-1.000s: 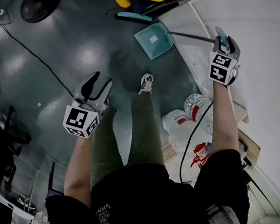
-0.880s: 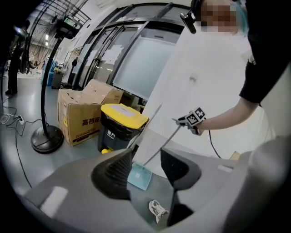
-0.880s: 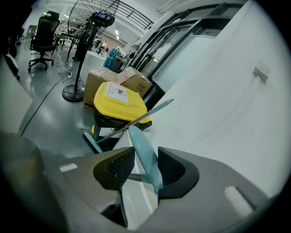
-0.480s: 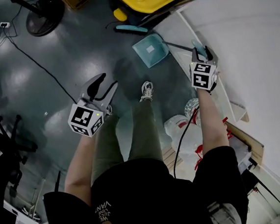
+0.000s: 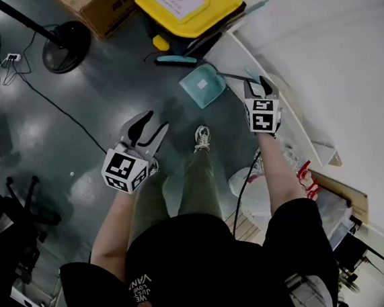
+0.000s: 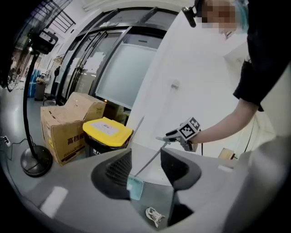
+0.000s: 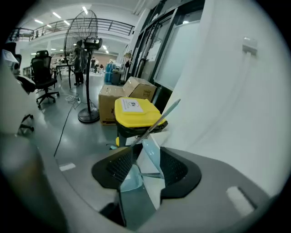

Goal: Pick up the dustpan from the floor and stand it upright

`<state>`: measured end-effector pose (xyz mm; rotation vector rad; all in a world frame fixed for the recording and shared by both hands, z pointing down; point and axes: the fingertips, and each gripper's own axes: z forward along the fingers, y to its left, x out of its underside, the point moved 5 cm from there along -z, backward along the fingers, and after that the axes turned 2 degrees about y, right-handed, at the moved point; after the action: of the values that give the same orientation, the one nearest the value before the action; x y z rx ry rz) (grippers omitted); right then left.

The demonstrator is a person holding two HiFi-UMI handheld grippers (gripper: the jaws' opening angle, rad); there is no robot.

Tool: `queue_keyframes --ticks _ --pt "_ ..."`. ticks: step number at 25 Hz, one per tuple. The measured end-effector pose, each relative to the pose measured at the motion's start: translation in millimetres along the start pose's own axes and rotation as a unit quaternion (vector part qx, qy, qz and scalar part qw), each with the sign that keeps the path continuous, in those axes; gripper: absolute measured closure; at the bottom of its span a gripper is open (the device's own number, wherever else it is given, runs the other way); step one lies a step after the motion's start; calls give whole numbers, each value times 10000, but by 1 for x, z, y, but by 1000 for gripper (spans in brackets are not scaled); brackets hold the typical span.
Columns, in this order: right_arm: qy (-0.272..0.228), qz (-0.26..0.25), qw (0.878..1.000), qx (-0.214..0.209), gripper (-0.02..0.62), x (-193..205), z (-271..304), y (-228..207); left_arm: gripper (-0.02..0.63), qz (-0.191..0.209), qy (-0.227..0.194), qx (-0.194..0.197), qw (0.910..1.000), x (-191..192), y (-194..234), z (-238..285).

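Observation:
The teal dustpan [image 5: 202,85] stands on the dark floor beside the white wall, its thin long handle [image 5: 232,78] rising to my right gripper [image 5: 257,82]. In the right gripper view the handle's teal grip [image 7: 152,152] lies between the jaws of the right gripper [image 7: 145,166], which have just been opening; a gap shows on the left side, and the pan [image 7: 131,179] hangs below. My left gripper [image 5: 149,124] is open and empty, held off to the left over the floor. From the left gripper view, the pan [image 6: 135,187] and right gripper [image 6: 170,138] show between my left gripper's [image 6: 145,168] jaws.
A yellow-lidded bin [image 5: 184,2], a cardboard box [image 5: 94,10] and a fan base [image 5: 65,47] with its cable stand beyond the dustpan. A teal brush [image 5: 176,60] lies by the bin. The person's shoe [image 5: 203,138] and clear plastic bottles [image 5: 249,184] are near the wall.
The right gripper has moved left toward the pan, so the handle stands steeper and the pan more upright. Its jaws have widened. The left gripper has risen.

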<state>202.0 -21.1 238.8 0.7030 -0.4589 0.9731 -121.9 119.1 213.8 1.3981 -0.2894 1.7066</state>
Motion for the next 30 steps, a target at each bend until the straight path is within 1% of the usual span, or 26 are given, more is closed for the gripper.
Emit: queue_keyframes --ticks 4,8,12,15,20,25,26,27,28,30 --pt "-298 504 9982 -139 433 -7 -35 15 391 78 -78 100 9999 -16 -7 -10" --pt "-594 1109 9916 -284 433 -12 -68 29 391 149 -150 197 9996 -32 -13 -21" --pt "-903 1846 9781 -323 434 -14 -103 42 391 214 -197 336 9990 -44 -20 -31" --pt "-1155 2247 9668 -399 434 -17 -131 59 393 276 -231 424 9985 -52 -26 -39" --pt "-1507 2425 9566 -584 436 -26 -174 83 393 501 -378 518 9967 -71 -37 -53" --pt "-1891 2500 9478 -587 441 -39 -218 94 393 745 -552 724 9931 -93 -49 -69" --pt "-1962 2506 9463 -562 473 -40 -227 95 399 784 -585 752 9924 -96 -53 -72" --pt "-2034 2522 9446 -530 514 -41 -236 96 424 825 -618 777 9916 -98 -56 -76" --pt "-2107 2548 9424 -500 535 -41 -244 97 444 870 -654 799 9908 -101 -59 -80" --pt "-2229 2615 9379 -480 538 -42 -259 101 460 951 -726 838 9893 -105 -64 -89"
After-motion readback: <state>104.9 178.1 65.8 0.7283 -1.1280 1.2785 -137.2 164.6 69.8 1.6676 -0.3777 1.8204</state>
